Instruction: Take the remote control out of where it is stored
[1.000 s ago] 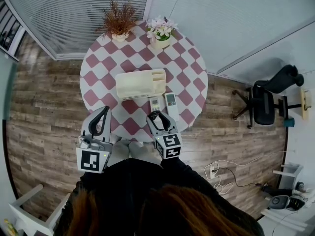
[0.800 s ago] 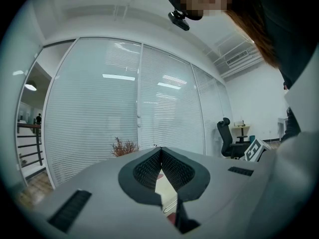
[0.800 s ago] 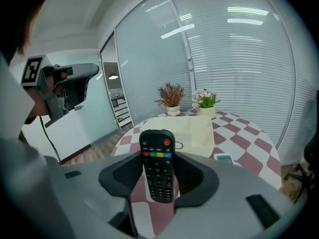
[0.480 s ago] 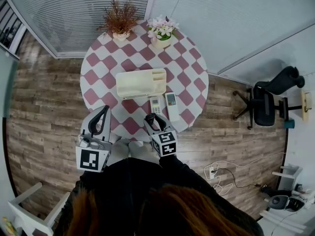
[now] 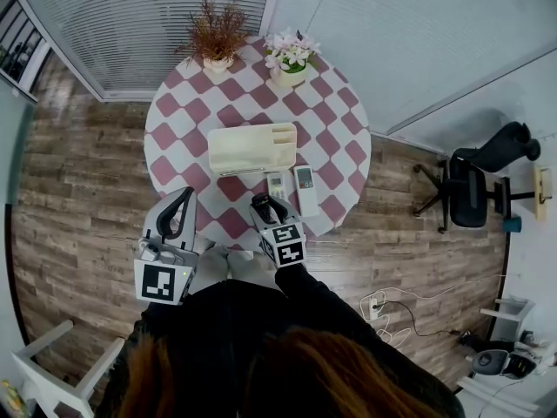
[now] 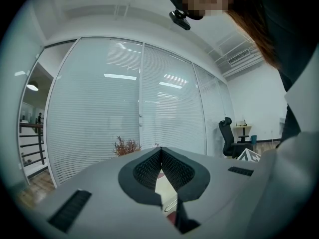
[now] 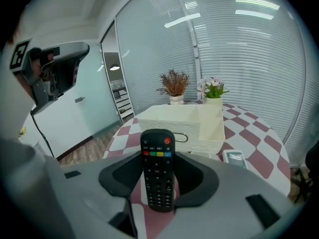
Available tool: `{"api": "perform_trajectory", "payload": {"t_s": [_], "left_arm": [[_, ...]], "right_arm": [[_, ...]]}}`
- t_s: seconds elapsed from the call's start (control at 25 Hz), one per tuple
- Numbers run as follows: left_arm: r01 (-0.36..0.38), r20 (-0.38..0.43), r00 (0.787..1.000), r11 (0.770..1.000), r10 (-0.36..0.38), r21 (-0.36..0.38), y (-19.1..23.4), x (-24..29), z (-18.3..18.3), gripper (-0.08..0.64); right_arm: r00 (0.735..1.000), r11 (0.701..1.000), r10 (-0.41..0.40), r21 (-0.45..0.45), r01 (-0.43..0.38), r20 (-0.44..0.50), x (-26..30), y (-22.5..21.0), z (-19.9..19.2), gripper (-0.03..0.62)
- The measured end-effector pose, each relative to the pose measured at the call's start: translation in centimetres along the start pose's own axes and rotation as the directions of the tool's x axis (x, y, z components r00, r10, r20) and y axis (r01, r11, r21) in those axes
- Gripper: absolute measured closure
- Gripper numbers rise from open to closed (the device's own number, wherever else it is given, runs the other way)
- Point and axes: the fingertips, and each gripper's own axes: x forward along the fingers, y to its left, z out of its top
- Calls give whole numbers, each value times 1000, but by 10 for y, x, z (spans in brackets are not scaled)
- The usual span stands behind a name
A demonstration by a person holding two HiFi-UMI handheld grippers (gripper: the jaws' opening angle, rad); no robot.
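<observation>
From the head view, a round table (image 5: 174, 138) in a red-and-white chequered cloth stood on plank flooring (image 5: 78, 190) beside glass walls hung with blinds. A cream storage box (image 5: 248, 146) sat at its middle, with two white remotes (image 5: 304, 188) lying just in front. The right gripper (image 5: 264, 204) hung over the near rim. The left gripper (image 5: 184, 197) was held off the table's edge. Both carried black-and-white marker cubes.

The left gripper view showed its jaws pinched together at the tips with nothing between them. A dried plant (image 6: 125, 146) and an office chair (image 6: 228, 136) stood beyond.

In the right gripper view, the jaws clasped a black remote control (image 7: 158, 176) by its sides, clear of the box and above the cloth near the rim. Its long axis ran along the jaws, and the red power-button end pointed away toward the box. A row of red, green, yellow and blue keys sat below that button. The key print was too small to read.
</observation>
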Motion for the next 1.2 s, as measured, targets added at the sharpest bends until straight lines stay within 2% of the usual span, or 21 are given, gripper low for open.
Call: {"api": "perform_trajectory", "payload": {"t_s": [0.32, 0.56, 0.84, 1.2], "left_arm": [[-8, -3, 1000, 1000, 8, 1, 2, -1, -1, 554], [-14, -7, 1000, 1000, 14, 7, 2, -3, -1, 554], [-20, -14, 1000, 1000, 20, 12, 4, -8, -1, 554], [-18, -28, 999, 1000, 18, 15, 5, -9, -4, 554]], "right_arm": [[999, 999, 5, -39, -7, -46, 38, -2, 3, 388], [998, 1000, 21, -19, -22, -62, 63, -6, -2, 388], [995, 998, 17, -60, -23, -96, 76, -6, -9, 388], [991, 997, 15, -68, -24, -130, 87, -7, -16, 388]]}}
